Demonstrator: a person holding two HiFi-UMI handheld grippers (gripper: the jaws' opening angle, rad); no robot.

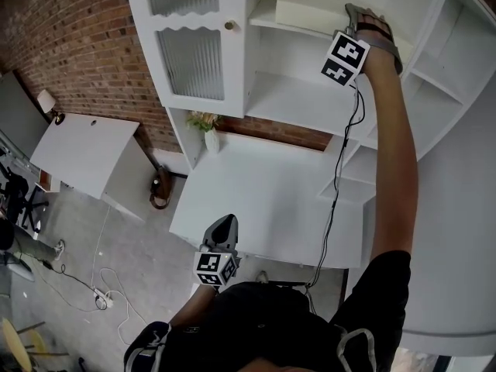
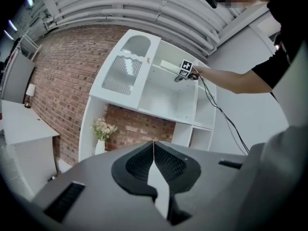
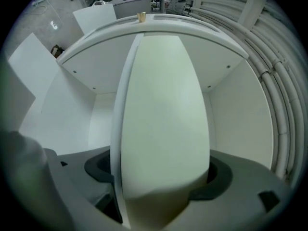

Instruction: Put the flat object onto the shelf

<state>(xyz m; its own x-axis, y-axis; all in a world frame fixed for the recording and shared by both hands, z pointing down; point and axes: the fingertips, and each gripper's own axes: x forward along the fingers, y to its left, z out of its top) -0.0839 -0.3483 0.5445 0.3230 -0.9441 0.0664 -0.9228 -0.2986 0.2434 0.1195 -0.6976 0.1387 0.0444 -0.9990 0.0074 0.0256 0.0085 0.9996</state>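
Note:
The flat object (image 1: 310, 8) is a pale cream slab lying on the top shelf (image 1: 267, 20) of the white cabinet. My right gripper (image 1: 356, 14) reaches up to its right end, shut on it. In the right gripper view the flat object (image 3: 163, 109) fills the space between the jaws of the right gripper (image 3: 161, 177) and runs back into the shelf bay. My left gripper (image 1: 225, 227) hangs low at the white table's near edge. Seen from its own camera, the left gripper (image 2: 153, 146) is shut on nothing, and the flat object (image 2: 168, 65) shows far up on the shelf.
Below is a bare lower shelf (image 1: 302, 103). A cabinet door with ribbed glass (image 1: 194, 60) stands left of the bay. A vase of flowers (image 1: 209, 134) sits at the back left of the white table (image 1: 263, 200). A black cable (image 1: 337, 184) hangs from the right gripper.

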